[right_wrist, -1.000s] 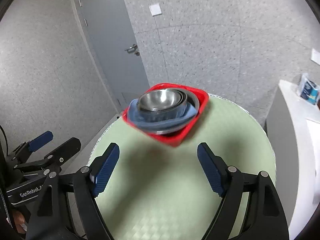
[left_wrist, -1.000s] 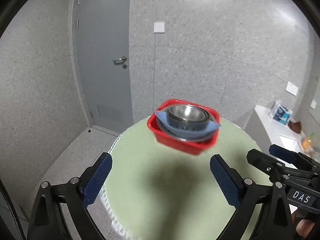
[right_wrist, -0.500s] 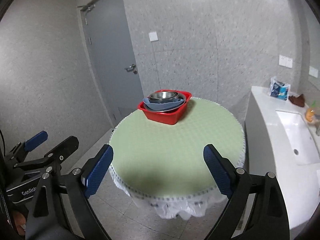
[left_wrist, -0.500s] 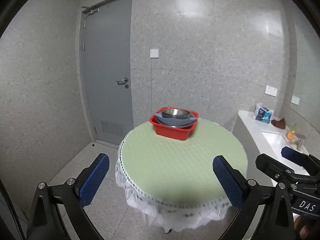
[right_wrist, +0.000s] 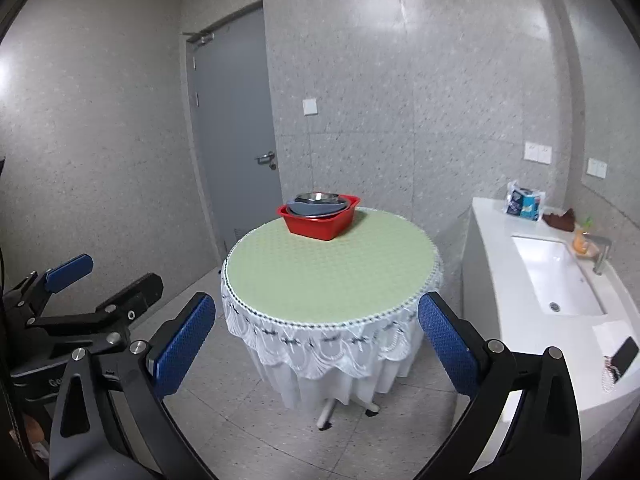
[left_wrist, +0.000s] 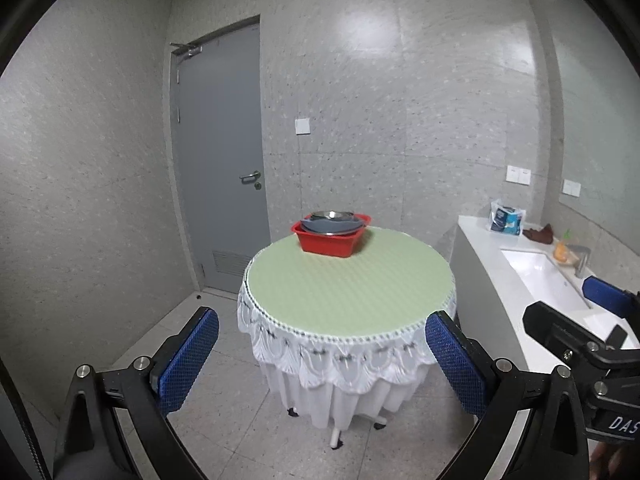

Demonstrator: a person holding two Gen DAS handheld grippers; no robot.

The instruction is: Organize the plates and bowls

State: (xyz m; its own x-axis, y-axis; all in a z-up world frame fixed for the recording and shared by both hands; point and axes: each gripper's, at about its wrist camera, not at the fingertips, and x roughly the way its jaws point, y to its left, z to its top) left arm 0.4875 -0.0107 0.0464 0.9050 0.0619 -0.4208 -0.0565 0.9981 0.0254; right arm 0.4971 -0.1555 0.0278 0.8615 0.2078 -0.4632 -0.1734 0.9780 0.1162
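A red basin (left_wrist: 330,240) (right_wrist: 318,222) stands at the far edge of a round table (left_wrist: 348,284) (right_wrist: 332,272) with a pale green top. Inside it sit nested steel bowls (left_wrist: 330,215) (right_wrist: 316,197) on a grey-blue plate (left_wrist: 334,226) (right_wrist: 314,209). Both grippers hang well back from the table, above the floor. My left gripper (left_wrist: 320,332) is open and empty. The jaws of my right gripper (right_wrist: 316,304) are opening, with nothing between them. Each gripper shows at the side of the other's view.
A white lace cloth hangs around the table. On the right runs a white counter (right_wrist: 500,272) with a sink (right_wrist: 556,276), a tap, a tissue pack (right_wrist: 524,200) and a phone (right_wrist: 624,356). A grey door (left_wrist: 224,168) is shut at the back left. Tiled floor lies between me and the table.
Both grippers have pulled far back from the basin, which was just beyond the fingers and now looks small across the table. The right jaws have spread wider.
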